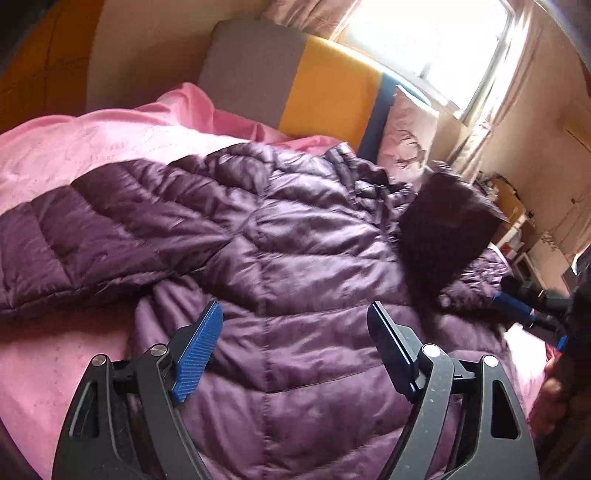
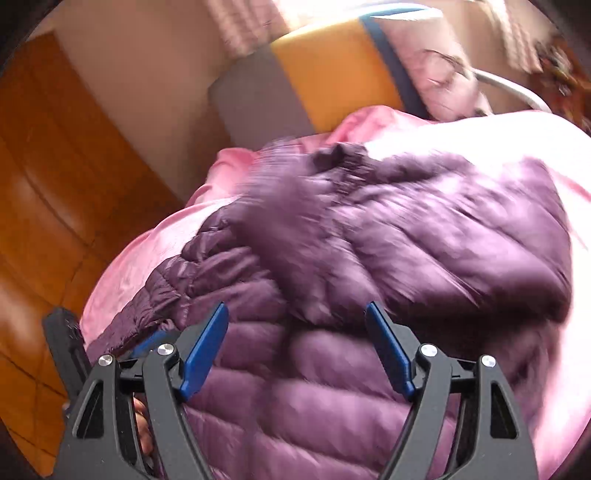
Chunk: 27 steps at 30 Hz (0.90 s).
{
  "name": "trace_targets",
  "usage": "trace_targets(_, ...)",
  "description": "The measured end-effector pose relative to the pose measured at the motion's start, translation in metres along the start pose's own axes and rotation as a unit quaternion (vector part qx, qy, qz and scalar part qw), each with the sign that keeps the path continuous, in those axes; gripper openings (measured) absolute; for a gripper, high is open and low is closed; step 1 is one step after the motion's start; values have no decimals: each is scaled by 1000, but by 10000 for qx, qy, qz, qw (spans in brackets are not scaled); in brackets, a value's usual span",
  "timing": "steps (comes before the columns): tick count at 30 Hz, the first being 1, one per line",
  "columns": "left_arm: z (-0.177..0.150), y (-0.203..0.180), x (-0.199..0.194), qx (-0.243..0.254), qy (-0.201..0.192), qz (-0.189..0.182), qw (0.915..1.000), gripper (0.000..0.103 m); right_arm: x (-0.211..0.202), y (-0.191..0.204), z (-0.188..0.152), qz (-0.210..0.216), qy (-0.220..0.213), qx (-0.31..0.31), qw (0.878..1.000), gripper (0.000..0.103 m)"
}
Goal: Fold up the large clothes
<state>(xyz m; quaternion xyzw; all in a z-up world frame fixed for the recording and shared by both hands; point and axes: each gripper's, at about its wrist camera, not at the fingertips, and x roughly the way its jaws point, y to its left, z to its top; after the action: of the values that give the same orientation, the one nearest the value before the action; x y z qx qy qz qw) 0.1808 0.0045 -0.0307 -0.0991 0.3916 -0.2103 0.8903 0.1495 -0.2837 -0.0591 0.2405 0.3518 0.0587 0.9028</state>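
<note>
Pink bedspread point(image 1: 92, 147) covers the bed, creased and bunched toward the headboard. Headboard panels left to right: grey point(image 1: 255, 70), yellow point(image 1: 328, 96), narrow blue strip point(image 1: 378, 118). Pale pillow with dark branch print point(image 1: 410, 136) leans against the blue strip. Bright window point(image 1: 439, 33) behind the headboard, patterned curtains point(image 1: 491, 114) either side, overexposed. Cluttered shelves or boxes point(image 1: 517, 210) at far right, too small to identify. Right wrist view is motion-blurred: orange-brown wooden wardrobe or door point(image 2: 66, 184) left of the bed, cream wall point(image 2: 147, 74) between it and the headboard.
</note>
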Motion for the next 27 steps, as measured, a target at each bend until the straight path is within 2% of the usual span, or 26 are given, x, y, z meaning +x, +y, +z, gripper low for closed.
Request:
trace_targets(4,8,-32,6,352,84,-338,9988,80,-10,-28,-18,-249,19,185,9995,77)
trace_targets(6,11,-45,17,438,267,-491,9975,80,-14,-44,-22,-294,46,348,9990,76)
trace_targets(8,14,-51,34,401,494,-426,9971,80,-17,-57,-25,-264,49,455,9986,76)
trace_targets(11,16,-42,51,-38,744,-445,9962,80,-21,-68,-27,-129,-17,566,9983,78)
trace_targets(12,18,-33,57,-389,807,-530,9946,80,-21,-70,-27,-61,-65,608,9981,82)
trace_targets(14,22,-25,61,-712,813,-641,9921,80,-23,-75,-28,-6,-165,676,9976,86)
trace_targets(18,40,-24,76,-930,965,-843,9874,80,-23,-81,-26,335,-391,997,9937,96)
trace_targets(20,46,-27,88,-953,1076,-817,9862,80,-25,-86,-27,539,-521,1256,9892,99)
trace_targets(21,48,-28,90,-931,1074,-791,9867,74,-26,-91,-27,672,-576,1435,9857,101)
trace_targets(22,51,-31,95,-870,1080,-748,9875,63,-27,-94,-26,764,-623,1599,9822,101)
trace_targets(23,51,-32,98,-807,1125,-733,9877,34,-28,-98,-25,848,-684,1745,9786,101)
trace_targets(24,52,-33,103,-740,1200,-689,9876,21,-30,-103,-24,941,-756,1904,9742,101)
trace_targets(26,55,-28,99,-774,1040,-802,9883,10,-34,-114,-23,1174,-890,2271,9627,101)
trace_targets(27,57,-24,93,-818,930,-868,9885,9,-36,-123,-23,1336,-1005,2543,9525,101)
